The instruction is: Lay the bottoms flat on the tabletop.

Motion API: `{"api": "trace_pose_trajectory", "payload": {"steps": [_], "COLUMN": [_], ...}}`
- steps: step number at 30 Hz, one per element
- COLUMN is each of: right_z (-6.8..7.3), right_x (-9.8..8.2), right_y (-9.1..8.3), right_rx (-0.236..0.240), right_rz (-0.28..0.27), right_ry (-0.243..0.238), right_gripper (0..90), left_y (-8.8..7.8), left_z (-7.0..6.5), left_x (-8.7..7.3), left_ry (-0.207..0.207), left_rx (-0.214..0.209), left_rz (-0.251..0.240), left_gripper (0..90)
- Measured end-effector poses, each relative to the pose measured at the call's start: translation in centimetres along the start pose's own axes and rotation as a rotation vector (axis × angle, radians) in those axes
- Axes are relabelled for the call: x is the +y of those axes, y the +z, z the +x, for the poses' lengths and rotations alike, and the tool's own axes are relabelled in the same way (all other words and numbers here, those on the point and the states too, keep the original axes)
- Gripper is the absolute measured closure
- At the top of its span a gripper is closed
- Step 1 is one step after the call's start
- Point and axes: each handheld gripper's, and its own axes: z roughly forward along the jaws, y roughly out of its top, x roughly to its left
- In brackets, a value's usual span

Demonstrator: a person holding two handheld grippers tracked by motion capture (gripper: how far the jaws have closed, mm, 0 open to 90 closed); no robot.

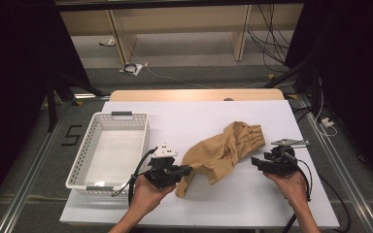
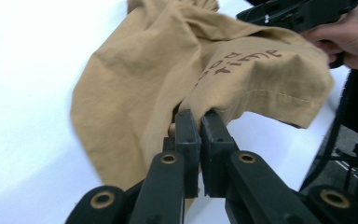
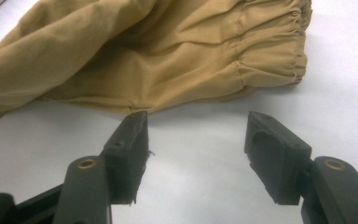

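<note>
left tongs (image 2: 199, 122) pinching soft, crumpled tan cloth (image 1: 223, 148); right tongs (image 3: 196, 133) spread beside its gathered hem

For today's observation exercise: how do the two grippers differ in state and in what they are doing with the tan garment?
The left gripper has its jaws shut on the tan garment, pinching a fold; the right gripper is open with nothing between its jaws. The left touches the cloth; the right sits just short of its edge, above the white table. Both are black, hand-held and point at the garment.

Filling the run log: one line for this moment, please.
left gripper: shut on tan shorts | right gripper: open, beside waistband | basket: empty
</note>
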Motion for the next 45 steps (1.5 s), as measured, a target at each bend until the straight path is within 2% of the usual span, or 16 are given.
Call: {"api": "trace_pose_trajectory", "payload": {"steps": [6,11,14,22,25,29,33,38,45], "right_z": [0.2,0.4,0.5,0.4,0.4,0.4,0.4,0.3,0.3], "right_x": [0.2,0.3,0.2,0.2,0.2,0.2,0.2,0.2,0.2], "right_y": [0.7,1.0,1.1,1.0,1.0,1.0,1.0,0.7,0.5], "right_rx": [0.005,0.006,0.008,0.006,0.007,0.006,0.006,0.010,0.013], "right_rz": [0.022,0.023,0.026,0.024,0.024,0.025,0.019,0.009,-0.002], "right_ry": [-0.007,-0.014,-0.020,-0.008,-0.008,-0.009,-0.009,-0.005,-0.006], "right_gripper": [41.2,41.8,41.8,42.2,42.2,42.2,42.0,41.8,41.3], "left_y": [0.6,1.2,1.9,4.8,5.5,5.5,4.9,4.0,3.4], "left_z": [0.5,0.7,0.7,0.6,0.8,0.9,0.4,-1.0,-3.3], "left_x": [-0.5,-0.9,-1.4,-3.5,-4.1,-4.1,-3.5,-2.4,-1.5], "left_ry": [0.006,0.033,0.041,0.096,0.102,0.094,0.095,0.106,0.150], "left_rx": [0.030,0.076,0.093,0.138,0.155,0.149,0.125,0.075,0.035], "left_rz": [0.036,0.081,0.123,0.260,0.286,0.286,0.271,0.235,0.221], "left_gripper": [86.5,86.4,86.4,86.2,86.1,84.7,76.6,59.7,46.4]}}
